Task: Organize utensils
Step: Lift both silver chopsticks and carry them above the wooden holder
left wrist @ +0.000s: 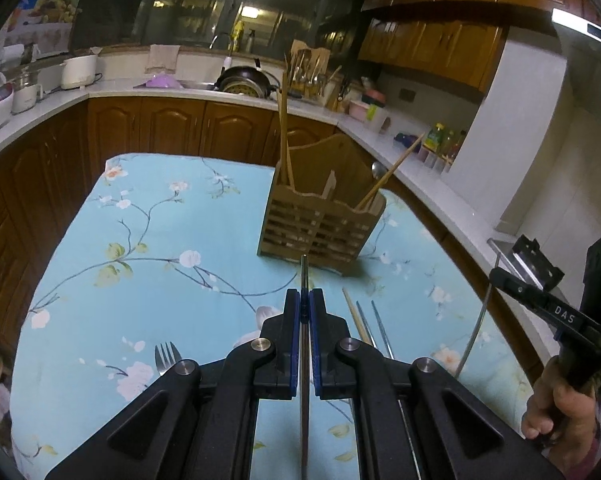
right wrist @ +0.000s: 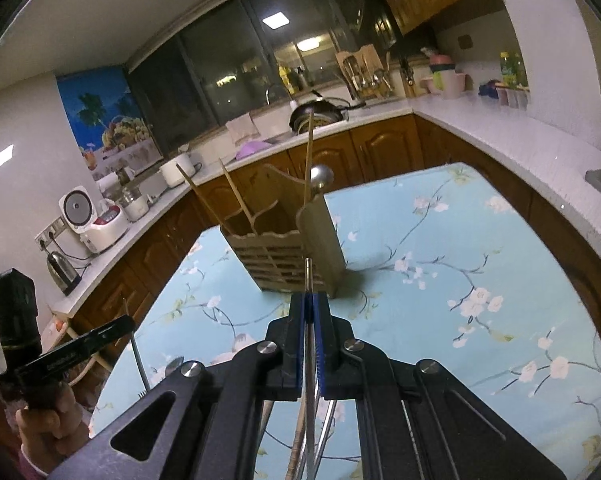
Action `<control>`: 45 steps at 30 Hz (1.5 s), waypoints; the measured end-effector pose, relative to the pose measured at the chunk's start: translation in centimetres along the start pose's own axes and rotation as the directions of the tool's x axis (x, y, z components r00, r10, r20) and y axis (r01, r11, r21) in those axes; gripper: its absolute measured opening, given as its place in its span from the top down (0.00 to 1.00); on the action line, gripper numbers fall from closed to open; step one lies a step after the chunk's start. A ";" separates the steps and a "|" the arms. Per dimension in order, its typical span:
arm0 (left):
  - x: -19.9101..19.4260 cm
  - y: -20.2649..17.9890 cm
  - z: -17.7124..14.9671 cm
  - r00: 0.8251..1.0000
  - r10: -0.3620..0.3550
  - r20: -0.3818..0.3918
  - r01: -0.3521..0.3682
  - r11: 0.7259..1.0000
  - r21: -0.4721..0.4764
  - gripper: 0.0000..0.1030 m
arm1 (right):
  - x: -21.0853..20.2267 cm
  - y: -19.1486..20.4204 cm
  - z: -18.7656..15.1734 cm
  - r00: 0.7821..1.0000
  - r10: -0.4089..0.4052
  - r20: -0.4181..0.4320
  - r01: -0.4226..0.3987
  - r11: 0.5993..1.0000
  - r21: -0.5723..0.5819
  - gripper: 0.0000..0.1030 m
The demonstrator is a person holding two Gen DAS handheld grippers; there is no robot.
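Observation:
A slatted wooden utensil holder [left wrist: 316, 228] stands on the floral blue tablecloth [left wrist: 160, 240]; it also shows in the right wrist view [right wrist: 288, 256]. It holds wooden chopsticks [left wrist: 283, 132] and a metal spoon [right wrist: 320, 176]. My left gripper [left wrist: 305, 300] is shut on a thin metal utensil handle [left wrist: 305, 276], held above the cloth just in front of the holder. My right gripper [right wrist: 309, 304] is shut on another thin metal utensil [right wrist: 308, 276], also in front of the holder. A fork [left wrist: 166, 356] and loose chopsticks [left wrist: 370, 326] lie on the cloth near me.
Wooden cabinets and a white counter [left wrist: 228, 94] wrap behind and to the right. On the counter are a wok [left wrist: 246, 80], a rice cooker [right wrist: 96, 216], a kettle [right wrist: 62, 268] and bottles [left wrist: 436, 138]. The right gripper's body [left wrist: 556, 312] shows at the right edge of the left wrist view.

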State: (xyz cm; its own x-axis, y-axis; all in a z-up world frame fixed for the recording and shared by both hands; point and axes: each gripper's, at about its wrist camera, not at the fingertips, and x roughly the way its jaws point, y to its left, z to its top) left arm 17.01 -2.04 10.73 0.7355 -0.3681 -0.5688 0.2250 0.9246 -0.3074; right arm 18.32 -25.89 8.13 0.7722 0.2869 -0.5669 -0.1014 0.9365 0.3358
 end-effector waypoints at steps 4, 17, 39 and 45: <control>-0.8 0.0 0.3 1.000 -0.001 0.022 0.000 1.000 0.004 0.97 | -0.8 0.3 0.6 1.000 0.006 0.027 -0.006 1.000 -0.001 0.96; -1.2 0.0 1.0 0.999 0.006 0.043 -0.006 1.000 0.009 0.97 | -1.0 0.9 1.2 0.999 0.015 0.049 -0.015 1.000 -0.009 0.96; -0.3 0.5 3.1 0.996 -0.011 0.087 0.011 1.000 0.008 0.97 | -0.5 1.3 3.5 0.994 0.029 0.106 -0.027 0.999 -0.023 0.96; 0.0 0.2 4.9 0.991 -0.013 0.136 0.009 0.999 0.030 0.97 | -0.1 1.5 5.9 0.988 0.031 0.152 -0.026 0.999 -0.038 0.96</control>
State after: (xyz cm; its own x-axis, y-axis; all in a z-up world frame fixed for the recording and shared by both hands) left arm 20.22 -1.36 14.44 0.8129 -0.3630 -0.4555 0.2507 0.9239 -0.2890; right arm 21.81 -25.69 13.16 0.8550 0.2818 -0.4354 -0.1447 0.9358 0.3215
